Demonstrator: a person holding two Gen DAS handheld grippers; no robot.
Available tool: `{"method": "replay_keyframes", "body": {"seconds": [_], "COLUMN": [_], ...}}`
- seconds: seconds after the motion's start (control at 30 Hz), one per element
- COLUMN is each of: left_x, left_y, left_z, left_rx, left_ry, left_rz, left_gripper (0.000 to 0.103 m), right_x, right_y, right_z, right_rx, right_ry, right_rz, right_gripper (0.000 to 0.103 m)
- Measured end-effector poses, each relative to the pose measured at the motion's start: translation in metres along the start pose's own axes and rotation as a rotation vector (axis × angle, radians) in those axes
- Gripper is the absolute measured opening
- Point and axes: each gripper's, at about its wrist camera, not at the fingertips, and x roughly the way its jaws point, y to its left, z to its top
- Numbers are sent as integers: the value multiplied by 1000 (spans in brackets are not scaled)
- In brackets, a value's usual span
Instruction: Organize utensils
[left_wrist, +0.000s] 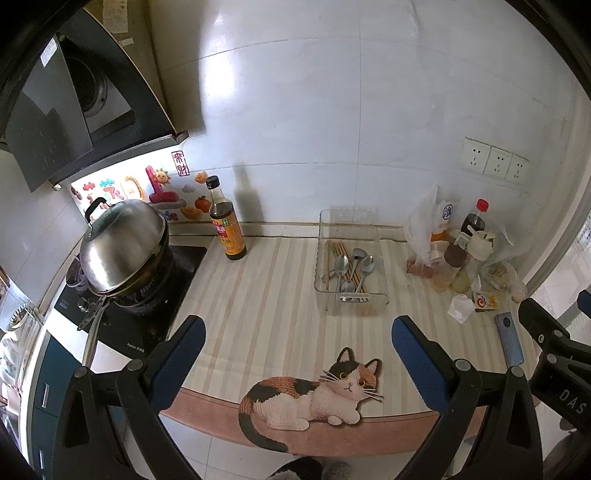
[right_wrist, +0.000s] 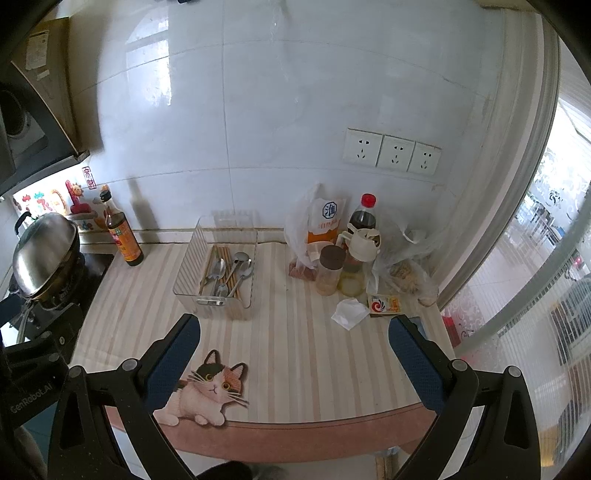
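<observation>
A clear plastic bin (left_wrist: 380, 295) stands on the striped counter mat near the back wall; it also shows in the right wrist view (right_wrist: 186, 291). Several metal spoons (left_wrist: 341, 267) (right_wrist: 218, 271) and wooden chopsticks (left_wrist: 338, 249) (right_wrist: 223, 254) lie inside it. My left gripper (left_wrist: 297, 330) is open and empty, held above the counter's front edge, short of the bin. My right gripper (right_wrist: 293, 332) is open and empty, also above the front edge, to the right of the bin. The right gripper's body shows at the right of the left wrist view (left_wrist: 554, 354).
A dark sauce bottle (left_wrist: 225, 225) (right_wrist: 122, 236) stands left of the bin. A lidded steel pot (left_wrist: 122, 247) sits on the stove at left. Bottles, jars and bags (right_wrist: 351, 247) crowd the right back corner, with a tissue (right_wrist: 349, 314), a small box (right_wrist: 384, 304) and a phone (left_wrist: 509, 343).
</observation>
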Motion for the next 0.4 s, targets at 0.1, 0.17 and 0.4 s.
{"method": "replay_keyframes", "body": {"seconds": [0.1,0.17,0.4], "left_x": [-1,-1,-3], "left_y": [1,1,3], "left_z": [0,0,0], "left_rx": [1,-1,-6], "left_ry": [0,2,2], "left_rz": [0,0,-6], "left_gripper": [103,103,103], "right_x": [-3,-5,-6], "right_y": [1,1,1], "right_z": [1,2,2], "right_rx": [3,5,6], "right_ry": [-3,-5,1], "right_rz": [-1,-2,-2], "right_gripper": [103,103,103]}}
